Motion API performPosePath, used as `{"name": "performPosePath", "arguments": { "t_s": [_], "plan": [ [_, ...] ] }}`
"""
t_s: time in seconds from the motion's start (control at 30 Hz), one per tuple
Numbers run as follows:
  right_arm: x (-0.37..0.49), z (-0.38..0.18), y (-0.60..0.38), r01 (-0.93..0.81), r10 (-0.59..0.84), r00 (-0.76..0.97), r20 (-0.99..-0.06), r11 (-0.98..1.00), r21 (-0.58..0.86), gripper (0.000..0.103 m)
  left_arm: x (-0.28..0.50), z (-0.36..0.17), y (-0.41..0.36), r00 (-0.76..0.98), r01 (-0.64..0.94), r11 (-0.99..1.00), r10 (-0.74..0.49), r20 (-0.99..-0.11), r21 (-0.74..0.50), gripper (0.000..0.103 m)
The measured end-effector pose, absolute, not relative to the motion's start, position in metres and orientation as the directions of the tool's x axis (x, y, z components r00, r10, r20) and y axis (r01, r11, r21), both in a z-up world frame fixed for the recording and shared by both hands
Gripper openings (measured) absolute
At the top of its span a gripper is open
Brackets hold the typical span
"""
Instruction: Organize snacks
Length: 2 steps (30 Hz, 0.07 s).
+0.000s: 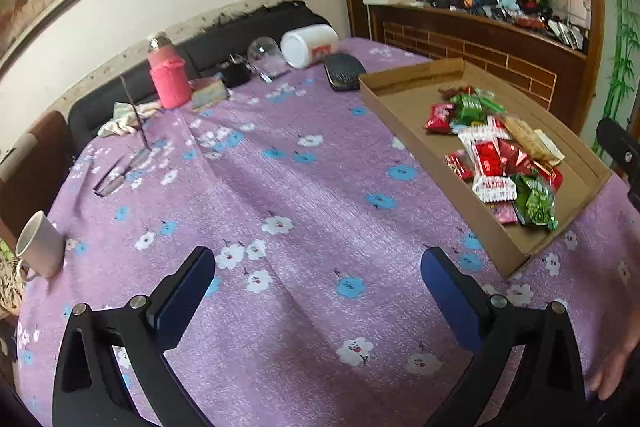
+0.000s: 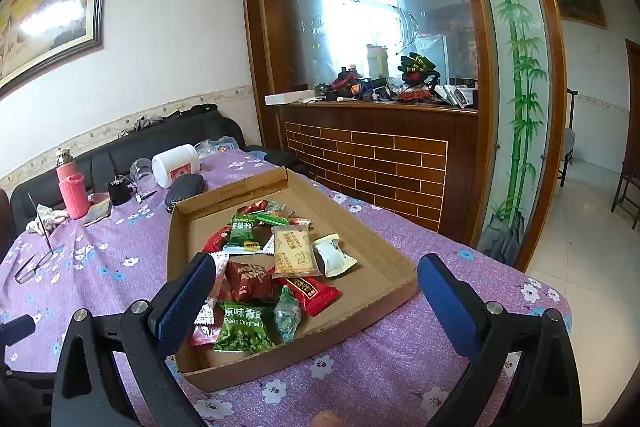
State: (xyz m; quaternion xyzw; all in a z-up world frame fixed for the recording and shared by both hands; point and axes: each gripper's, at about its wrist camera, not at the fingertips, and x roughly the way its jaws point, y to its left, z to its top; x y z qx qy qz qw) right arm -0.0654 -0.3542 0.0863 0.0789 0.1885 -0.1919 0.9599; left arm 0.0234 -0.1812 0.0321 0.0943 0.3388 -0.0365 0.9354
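Observation:
A shallow cardboard tray [image 1: 404,109] [image 2: 360,227] lies on the purple flowered tablecloth and holds a heap of small snack packets [image 1: 500,155] [image 2: 256,267] in red, green, white and tan. My left gripper [image 1: 318,279] is open over bare cloth, to the left of the tray's near corner, with nothing between its blue pads. My right gripper [image 2: 316,287] is open above the tray's near end. Its left finger [image 2: 188,299] overlaps the heap beside a green pea packet [image 2: 242,327]; its right finger [image 2: 448,303] is outside the tray's right wall.
At the table's far end stand a pink bottle [image 1: 168,75], a white tub [image 1: 310,45] on its side, a clear glass [image 1: 266,53] and a black case [image 1: 344,71]. A white mug [image 1: 40,245] sits at the left edge, glasses [image 1: 120,173] nearby. A wooden counter [image 2: 380,143] flanks the table's right.

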Motion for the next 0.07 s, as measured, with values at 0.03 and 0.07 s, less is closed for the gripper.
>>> {"name": "performPosePath", "arguments": {
  "t_s": [0.03, 0.07],
  "plan": [
    [-0.0656, 0.0865, -0.3542, 0.398, -0.339, 0.855, -0.392, 0.914, 0.079, 0.102, 0.0225, 0.0322, -0.183, 0.773, 0.132, 0.977, 0.003, -0.634, 0.165, 0.103],
    [-0.0657, 0.0865, -0.3542, 0.398, -0.339, 0.856, -0.391, 0.914, 0.079, 0.102, 0.0224, 0.0316, -0.1847, 0.774, 0.132, 0.976, 0.008, -0.633, 0.174, 0.102]
  ]
}}
